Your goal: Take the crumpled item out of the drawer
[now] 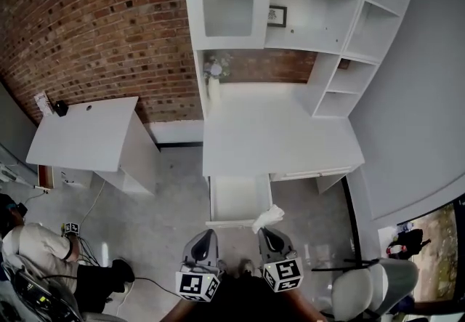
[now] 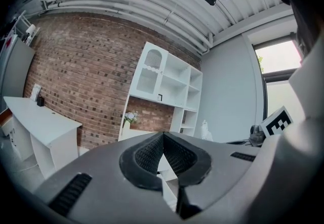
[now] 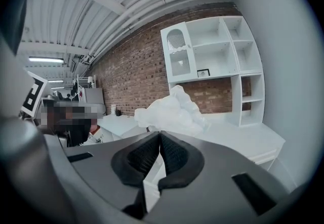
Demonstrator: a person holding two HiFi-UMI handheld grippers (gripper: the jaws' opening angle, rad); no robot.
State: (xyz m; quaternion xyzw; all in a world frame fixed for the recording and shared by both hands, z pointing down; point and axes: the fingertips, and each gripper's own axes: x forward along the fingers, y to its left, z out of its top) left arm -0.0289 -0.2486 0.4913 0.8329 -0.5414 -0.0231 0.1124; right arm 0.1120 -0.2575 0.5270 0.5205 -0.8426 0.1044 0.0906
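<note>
- The right tongs (image 1: 267, 230) are clamped together on a crumpled white papery item (image 1: 268, 216); in the right gripper view the item (image 3: 172, 111) bulges out past the tips of the tongs (image 3: 159, 138), toward 12 o'clock.
- In the head view the crumpled white papery item is held in the air, out of the open white rectangular drawer (image 1: 236, 198), just off the drawer's front corner at 5 o'clock.
- The left tongs (image 1: 205, 235) sit just beside the right tongs, at their 9 o'clock. The left gripper view shows the left tongs (image 2: 163, 139) pressed together with nothing between them.
- The drawer is pulled out from the 6 o'clock edge of the white desk (image 1: 280, 135).
- A white shelving hutch with open cubbies (image 1: 320, 15) stands on the desk at its 12 o'clock side, against a red brick wall (image 1: 94, 22).
- A second, smaller white desk (image 1: 86, 133) stands well apart, at 9 o'clock of the first.
- A seated person in a light top (image 1: 35, 248) is at 8 o'clock in the head view, and a pale office chair (image 1: 369, 286) is at 4 o'clock.
</note>
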